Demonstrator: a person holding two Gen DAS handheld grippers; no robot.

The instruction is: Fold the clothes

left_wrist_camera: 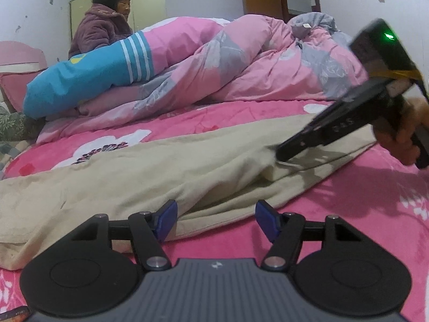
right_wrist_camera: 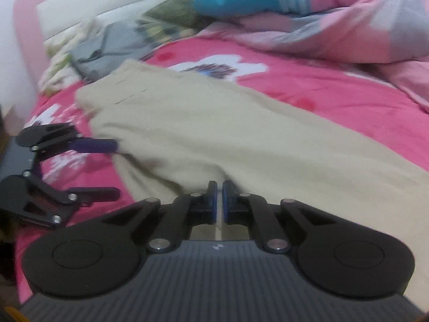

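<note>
A beige garment (left_wrist_camera: 161,171) (right_wrist_camera: 228,128) lies stretched across the pink flowered bedsheet (left_wrist_camera: 241,241). My left gripper (left_wrist_camera: 215,221) is open at the garment's near edge. Its left blue pad (left_wrist_camera: 167,220) lies against the hem and its right pad is over bare sheet. From the right wrist view, the left gripper (right_wrist_camera: 114,169) is open at the cloth's left side. My right gripper (right_wrist_camera: 219,201) is shut on a thin fold of the beige garment. From the left wrist view, the right gripper (left_wrist_camera: 284,155) pinches the cloth at its far right part, with a hand behind it.
A person in a purple jacket (left_wrist_camera: 102,29) sits at the back of the bed. A heaped pink and grey quilt (left_wrist_camera: 254,61) and a blue pillow (left_wrist_camera: 88,80) lie behind the garment. Grey folded clothes (right_wrist_camera: 112,51) rest by the headboard (right_wrist_camera: 107,8).
</note>
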